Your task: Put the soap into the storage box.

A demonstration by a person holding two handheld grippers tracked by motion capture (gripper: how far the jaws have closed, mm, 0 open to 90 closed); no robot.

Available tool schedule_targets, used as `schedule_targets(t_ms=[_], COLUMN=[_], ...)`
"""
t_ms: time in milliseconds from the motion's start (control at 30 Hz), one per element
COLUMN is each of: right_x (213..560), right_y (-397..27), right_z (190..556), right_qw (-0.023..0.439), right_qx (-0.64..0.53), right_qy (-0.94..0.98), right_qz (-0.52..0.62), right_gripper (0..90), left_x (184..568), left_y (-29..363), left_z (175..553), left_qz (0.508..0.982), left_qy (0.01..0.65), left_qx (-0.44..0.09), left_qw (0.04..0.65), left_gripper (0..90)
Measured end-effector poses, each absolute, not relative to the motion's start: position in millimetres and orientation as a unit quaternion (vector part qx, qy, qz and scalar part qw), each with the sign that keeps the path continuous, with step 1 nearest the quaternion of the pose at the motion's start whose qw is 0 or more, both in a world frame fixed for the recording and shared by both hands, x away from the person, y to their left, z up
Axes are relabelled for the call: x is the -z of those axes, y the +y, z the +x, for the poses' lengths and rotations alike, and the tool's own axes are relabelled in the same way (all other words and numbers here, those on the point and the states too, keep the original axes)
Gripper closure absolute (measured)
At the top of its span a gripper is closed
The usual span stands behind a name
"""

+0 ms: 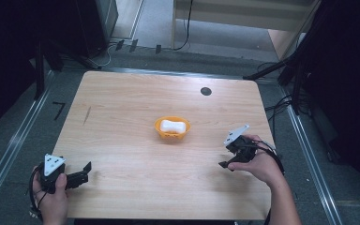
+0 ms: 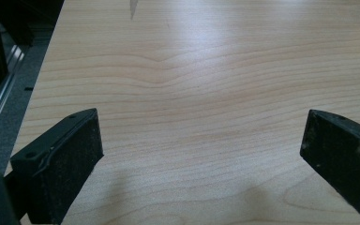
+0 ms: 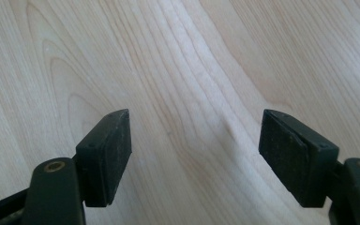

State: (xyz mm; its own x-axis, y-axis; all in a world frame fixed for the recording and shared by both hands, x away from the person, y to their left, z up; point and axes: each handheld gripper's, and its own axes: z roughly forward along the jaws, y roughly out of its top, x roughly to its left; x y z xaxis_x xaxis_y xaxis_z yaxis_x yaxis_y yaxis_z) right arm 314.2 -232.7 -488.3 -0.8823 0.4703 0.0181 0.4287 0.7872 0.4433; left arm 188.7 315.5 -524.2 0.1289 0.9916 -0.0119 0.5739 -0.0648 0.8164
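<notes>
Wood counter (image 1: 122, 117), orange bowl (image 1: 158, 126) with white soap (image 1: 173, 125) at centre.
Left tool (image 1: 85, 171) and right tool (image 1: 226, 157) both spread apart, empty, near front corners, well apart from bowl.

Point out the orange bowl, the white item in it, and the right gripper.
orange bowl (image 1: 158, 127): high view, its left rim.
white item (image 1: 173, 125): high view, its middle.
right gripper (image 1: 225, 164): high view, between its fingertips.

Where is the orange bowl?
In the high view, the orange bowl sits mid-table, holding a white thing, nearer the right gripper.
</notes>
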Motion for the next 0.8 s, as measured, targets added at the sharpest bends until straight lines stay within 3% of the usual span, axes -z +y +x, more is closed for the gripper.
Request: schedule_targets(t_ms=[800], right_x=[509], right_y=[-301], right_z=[269], right_qw=[0.086], right_qx=[-0.347], right_qy=[0.88], right_qz=[0.312], right_gripper=[20.3], left_x=[524], left_y=[314], left_z=[189], left_qz=[0.673], left_qy=[0.581], left_qx=[-0.302], left_qw=[0.343], left_gripper=[0.0])
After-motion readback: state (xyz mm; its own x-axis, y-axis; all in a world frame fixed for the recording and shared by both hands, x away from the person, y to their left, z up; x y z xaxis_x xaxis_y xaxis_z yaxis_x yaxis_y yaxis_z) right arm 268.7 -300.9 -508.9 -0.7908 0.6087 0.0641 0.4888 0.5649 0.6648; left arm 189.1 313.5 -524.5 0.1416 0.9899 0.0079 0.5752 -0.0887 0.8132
